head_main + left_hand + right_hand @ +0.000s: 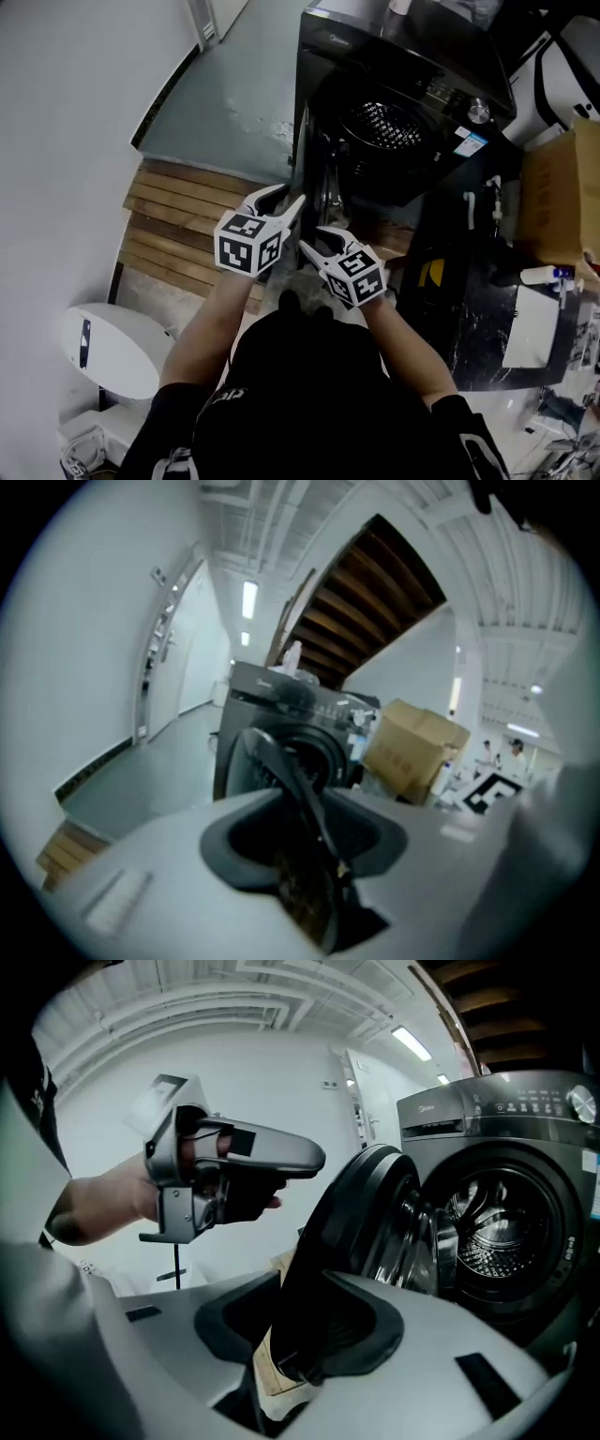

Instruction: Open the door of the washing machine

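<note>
Door, round, dark glass, of the black front-loading washing machine, stood swung well out, edge-on to the person, with the perforated steel drum exposed. Right claw gripped the rim; left claw was released, jaws wide, rim between them untouched. Task judged largely done: only a final swing and letting go remained.
</note>
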